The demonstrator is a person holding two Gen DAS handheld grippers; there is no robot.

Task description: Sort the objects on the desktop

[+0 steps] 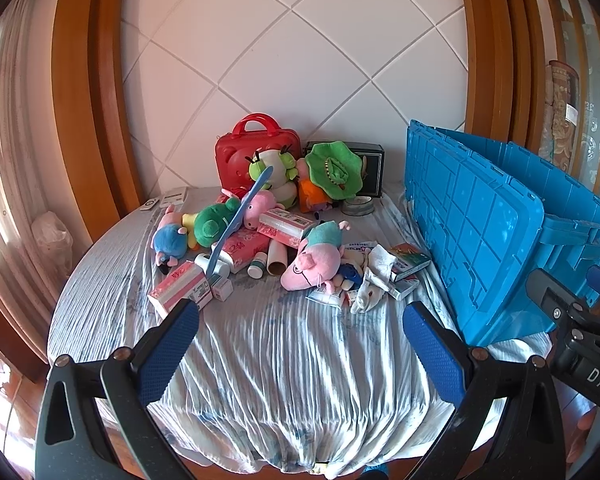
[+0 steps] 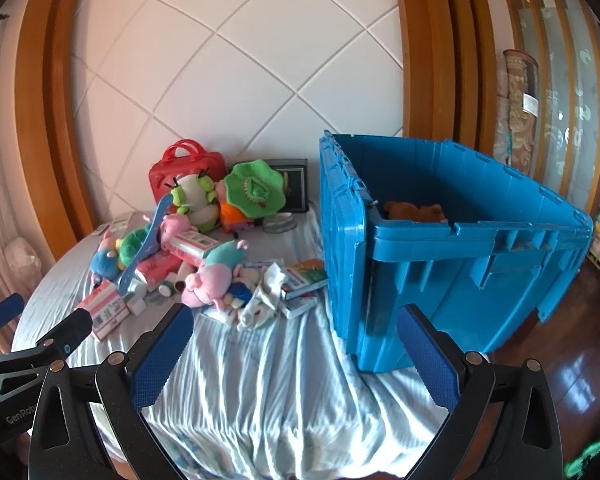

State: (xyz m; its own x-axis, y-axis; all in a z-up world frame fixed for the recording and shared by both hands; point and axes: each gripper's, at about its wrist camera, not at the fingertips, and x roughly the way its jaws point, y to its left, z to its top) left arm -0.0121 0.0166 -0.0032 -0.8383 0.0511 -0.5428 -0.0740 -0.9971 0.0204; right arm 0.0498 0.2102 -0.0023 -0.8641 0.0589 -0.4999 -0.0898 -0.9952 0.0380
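Note:
A heap of plush toys, pink boxes and small bottles lies on a cloth-covered round table. A pink pig plush lies at the front of the heap; it also shows in the right wrist view. A blue plastic crate stands open at the right with a brown plush inside. My left gripper is open and empty, above the near table. My right gripper is open and empty, near the crate's front corner.
A red case and a dark box stand at the back by the white quilted wall. A blue shoehorn leans over the heap. White socks and small cartons lie near the crate. Wooden floor lies to the right.

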